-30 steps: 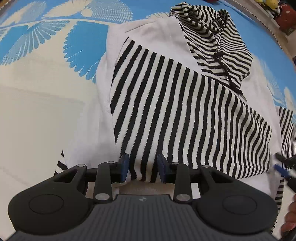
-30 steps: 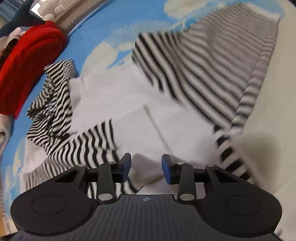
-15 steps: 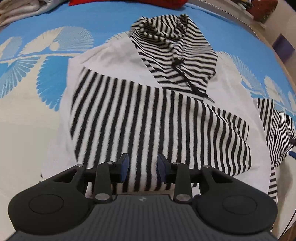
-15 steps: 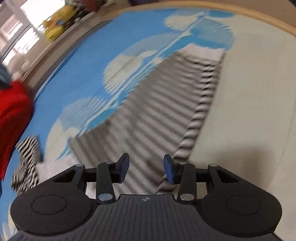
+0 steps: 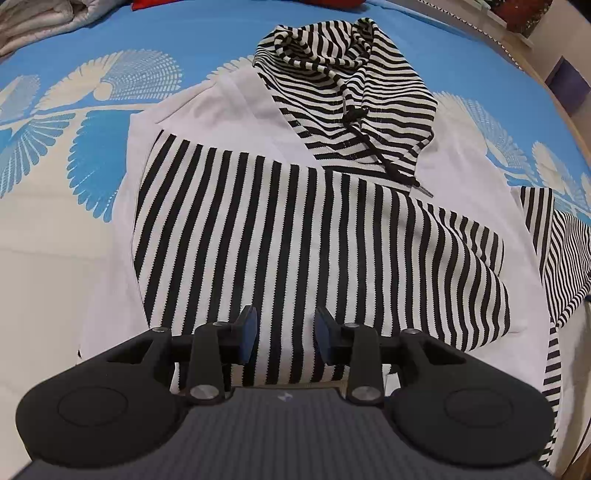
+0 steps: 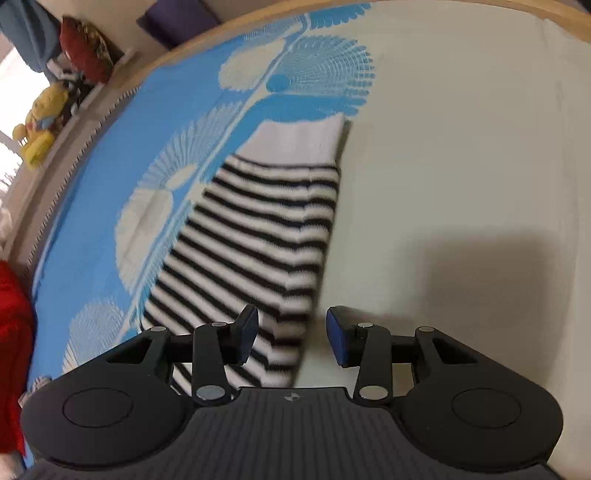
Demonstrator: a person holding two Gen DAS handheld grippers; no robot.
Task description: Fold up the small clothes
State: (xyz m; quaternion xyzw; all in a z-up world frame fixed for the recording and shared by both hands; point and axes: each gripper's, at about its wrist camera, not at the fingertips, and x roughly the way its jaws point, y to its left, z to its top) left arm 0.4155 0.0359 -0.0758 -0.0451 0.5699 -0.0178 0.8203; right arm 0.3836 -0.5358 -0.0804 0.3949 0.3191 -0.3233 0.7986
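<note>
A white hoodie (image 5: 236, 107) lies flat on the bed in the left wrist view. Its striped hood (image 5: 354, 85) is at the far end, and one black-and-white striped sleeve (image 5: 295, 236) is folded across the body. My left gripper (image 5: 284, 326) hovers over the near end of that folded sleeve, open, with nothing pinched. The other striped sleeve (image 6: 258, 240) stretches away from the right wrist camera and ends in a white cuff (image 6: 299, 142). My right gripper (image 6: 291, 326) stands open above this sleeve's near part. One of its fingers is over the stripes and the other over the cream sheet.
The bedsheet (image 6: 461, 147) is cream with blue fan prints. A red cloth (image 6: 14, 350) lies at the left edge. A yellow plush toy (image 6: 40, 125) and a cushion sit beyond the wooden bed edge (image 6: 480, 9). Folded grey bedding (image 5: 44, 18) is at the far left.
The left gripper drew back a little, so the whole hoodie now shows. The right gripper swung away from the hoodie's body and out along the spread sleeve. Both stayed open.
</note>
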